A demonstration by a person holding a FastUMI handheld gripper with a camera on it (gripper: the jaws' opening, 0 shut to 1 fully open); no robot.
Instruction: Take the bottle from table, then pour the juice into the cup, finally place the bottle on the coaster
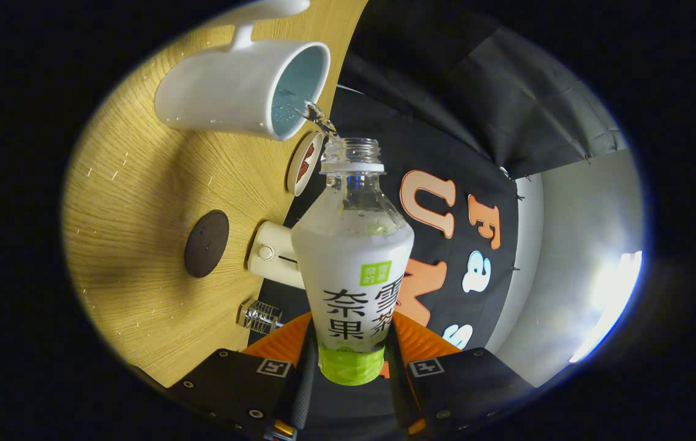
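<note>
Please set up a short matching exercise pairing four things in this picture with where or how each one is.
Things:
1. bottle
2. cup
3. dark round coaster
4. gripper

States:
A. lies bare on the wooden table
B. white, taking in a thin stream of liquid
C. uncapped, tipped toward the cup
D. shut on the bottle's lower part

Pairs: 1-C, 2-B, 3-A, 4-D

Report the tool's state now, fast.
Tool: closed on the bottle, both fingers pressing its sides, tipped so liquid streams into the cup.
</note>
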